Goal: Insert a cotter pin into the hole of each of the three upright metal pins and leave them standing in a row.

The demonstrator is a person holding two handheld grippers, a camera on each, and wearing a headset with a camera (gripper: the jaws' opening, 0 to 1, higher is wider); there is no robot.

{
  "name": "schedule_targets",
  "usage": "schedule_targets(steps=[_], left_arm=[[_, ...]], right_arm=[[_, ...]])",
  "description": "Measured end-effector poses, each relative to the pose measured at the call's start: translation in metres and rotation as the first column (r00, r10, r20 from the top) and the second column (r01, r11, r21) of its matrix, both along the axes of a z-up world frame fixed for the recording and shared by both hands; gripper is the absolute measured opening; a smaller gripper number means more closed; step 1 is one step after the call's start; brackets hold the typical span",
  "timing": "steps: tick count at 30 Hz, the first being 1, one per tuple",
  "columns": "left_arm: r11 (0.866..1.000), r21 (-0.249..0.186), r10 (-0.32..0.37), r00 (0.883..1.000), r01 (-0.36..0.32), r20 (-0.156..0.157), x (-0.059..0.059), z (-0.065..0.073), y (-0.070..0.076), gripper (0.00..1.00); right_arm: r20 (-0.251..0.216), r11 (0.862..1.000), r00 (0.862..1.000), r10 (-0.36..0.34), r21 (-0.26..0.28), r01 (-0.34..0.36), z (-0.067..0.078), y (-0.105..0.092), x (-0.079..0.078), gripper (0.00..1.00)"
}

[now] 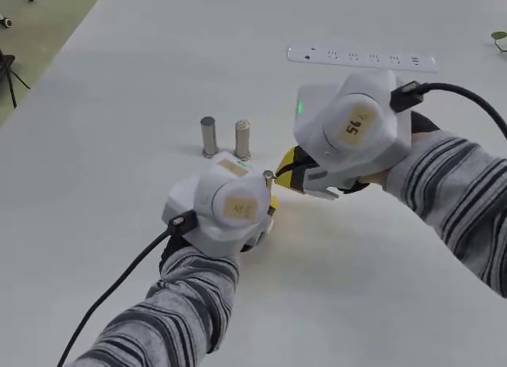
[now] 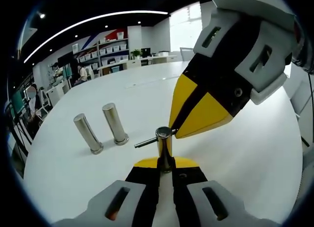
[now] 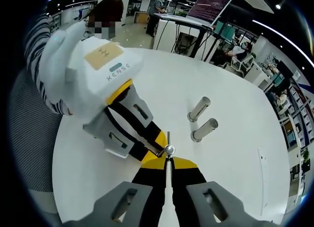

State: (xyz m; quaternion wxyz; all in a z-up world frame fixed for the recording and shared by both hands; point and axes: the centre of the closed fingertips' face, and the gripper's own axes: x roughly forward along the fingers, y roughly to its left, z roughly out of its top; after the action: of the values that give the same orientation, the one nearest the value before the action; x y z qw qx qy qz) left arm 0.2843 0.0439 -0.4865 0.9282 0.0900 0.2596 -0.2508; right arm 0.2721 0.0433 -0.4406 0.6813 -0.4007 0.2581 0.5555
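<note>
Out to the left of the fingers of the left gripper, the first standing pin and the second standing pin are upright on the white desk. They are just beside each other without touching, and clear of both grippers.

The left gripper's fingers are drawn in tight on the lower shaft of the third pin, which stands upright between their yellow tips. Whether its foot rests on the desk is hidden by the fingers. Just under that pin's head a cotter pin pokes out sideways, to the left of the fingers, its free end aimed toward the two standing pins.

On the other side of the head, the right gripper reaches in. Its fingers are closed to a thin slit and their tips touch the head of the third pin, opposite the cotter pin's free end. I cannot tell whether those tips pinch the cotter pin's near end.

In the right gripper view the pin's head sits right at the fingertips. The thin cotter pin runs straight on beyond it, and the two standing pins are ahead and to the right of the fingers. The left gripper's pale body comes in from their left.

In the head view a white power strip lies on the desk beyond the right gripper, well apart from the fingers.
</note>
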Motion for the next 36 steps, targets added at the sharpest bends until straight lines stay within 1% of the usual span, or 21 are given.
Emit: schedule_targets(steps=[5,8,11,16,17,20,26,33,36], left_arm=[[1.000,-0.001,-0.004,1.000,0.004,-0.002,0.001,0.000,0.000,0.05],[1.000,0.005,-0.016,1.000,0.016,0.004,0.001,0.000,0.000,0.04],[1.000,0.002,-0.025,1.000,0.025,0.004,0.001,0.001,0.000,0.04],[1.000,-0.001,-0.027,1.000,0.027,-0.003,0.003,0.000,0.003,0.04],[1.000,0.000,-0.026,1.000,0.026,-0.004,0.004,0.000,0.005,0.04],[1.000,0.013,-0.018,1.000,0.018,-0.006,0.005,0.000,0.012,0.04],[1.000,0.013,-0.001,1.000,0.001,-0.006,0.009,0.001,0.025,0.04],[1.000,0.010,0.020,1.000,-0.020,-0.005,0.015,0.005,0.042,0.04],[1.000,0.021,0.022,1.000,-0.022,-0.003,0.016,0.006,0.049,0.04]], right_arm=[[0.001,1.000,1.000,-0.005,0.010,0.005,0.000,0.000,0.001,0.00],[-0.018,0.997,0.999,-0.051,0.052,0.052,0.003,-0.001,0.003,0.00],[-0.007,0.993,0.995,-0.103,0.058,0.103,0.004,-0.008,0.008,0.07],[-0.025,0.978,0.982,-0.186,0.086,0.188,0.005,-0.023,0.011,0.10],[-0.031,0.974,0.979,-0.203,0.094,0.205,0.005,-0.027,0.012,0.12],[-0.034,0.968,0.974,-0.226,0.101,0.228,0.004,-0.035,0.013,0.14],[-0.045,0.957,0.961,-0.272,0.094,0.276,0.000,-0.051,0.008,0.14],[-0.069,0.946,0.951,-0.301,0.104,0.307,-0.003,-0.055,0.002,0.15],[-0.076,0.941,0.948,-0.308,0.121,0.316,-0.003,-0.055,0.002,0.18]])
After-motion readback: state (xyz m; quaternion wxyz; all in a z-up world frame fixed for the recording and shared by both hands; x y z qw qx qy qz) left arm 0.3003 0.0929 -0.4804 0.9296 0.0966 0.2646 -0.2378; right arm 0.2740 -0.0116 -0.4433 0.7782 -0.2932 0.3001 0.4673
